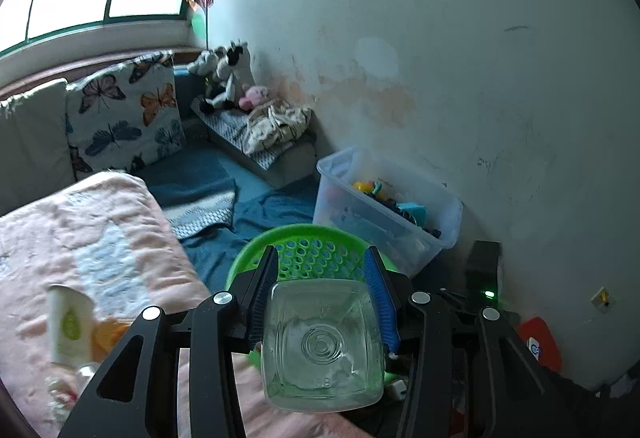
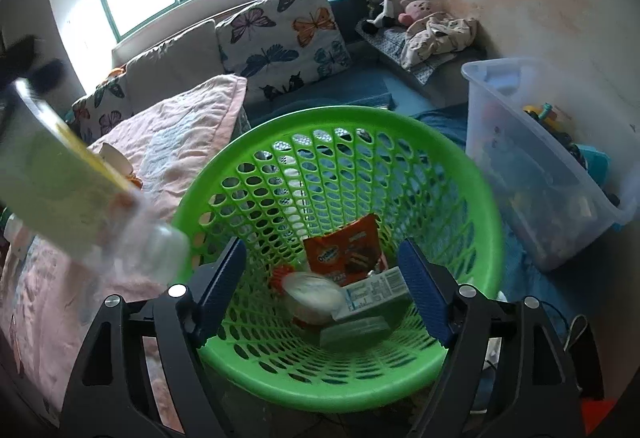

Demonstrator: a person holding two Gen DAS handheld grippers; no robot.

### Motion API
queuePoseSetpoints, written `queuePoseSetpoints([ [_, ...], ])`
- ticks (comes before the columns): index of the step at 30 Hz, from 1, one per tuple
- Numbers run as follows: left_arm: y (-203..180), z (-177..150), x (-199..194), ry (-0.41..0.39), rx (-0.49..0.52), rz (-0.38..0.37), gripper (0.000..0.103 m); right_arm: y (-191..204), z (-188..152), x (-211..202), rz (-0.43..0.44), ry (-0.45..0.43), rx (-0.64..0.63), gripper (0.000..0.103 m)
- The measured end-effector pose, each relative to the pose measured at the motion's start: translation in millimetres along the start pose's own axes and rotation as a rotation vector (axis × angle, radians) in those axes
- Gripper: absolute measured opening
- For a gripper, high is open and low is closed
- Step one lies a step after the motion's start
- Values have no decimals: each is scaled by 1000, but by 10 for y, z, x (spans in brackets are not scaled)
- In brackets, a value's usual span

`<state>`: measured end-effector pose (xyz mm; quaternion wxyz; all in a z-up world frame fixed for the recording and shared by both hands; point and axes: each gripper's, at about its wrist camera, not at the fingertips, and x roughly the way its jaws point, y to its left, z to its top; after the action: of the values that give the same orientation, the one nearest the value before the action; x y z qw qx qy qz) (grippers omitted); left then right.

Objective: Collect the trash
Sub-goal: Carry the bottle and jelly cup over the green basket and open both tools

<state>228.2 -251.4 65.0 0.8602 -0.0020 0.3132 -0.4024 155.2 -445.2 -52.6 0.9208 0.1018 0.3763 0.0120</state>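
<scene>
Pinching a clear bottle bottom-first, left tongs sit near the green basket rim. Right tongs spread over the basket, empty; wrapper, carton inside.

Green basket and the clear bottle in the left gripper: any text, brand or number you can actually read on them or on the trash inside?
Clear bottle base: embossed triangle mark and digits, too faint to read.
Orange snack wrapper in the green basket: round blue logo, lettering blurred.
White carton: printed panel, too small.
Basket itself: none.
</scene>
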Motion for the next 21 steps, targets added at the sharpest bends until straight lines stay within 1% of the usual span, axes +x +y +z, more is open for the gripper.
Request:
queuePoseSetpoints([
  [7, -53, -31, 486, 60, -7, 8, 43, -131, -121, -191, 6, -29, 31, 78],
  [10, -71, -95, 654, 79, -3, 24, 43, -174, -179, -244, 13, -35, 51, 78],
  [12, -54, -144, 729, 99, -14, 22, 43, -197, -209, -254, 17, -34, 60, 78],
  [17, -31, -308, 979, 168, -35, 43, 44, -229, -306, -245, 23, -23, 84, 78],
  [21, -8, -416, 1099, 222, -52, 37, 44, -217, -321, -235, 29, -18, 90, 78],
])
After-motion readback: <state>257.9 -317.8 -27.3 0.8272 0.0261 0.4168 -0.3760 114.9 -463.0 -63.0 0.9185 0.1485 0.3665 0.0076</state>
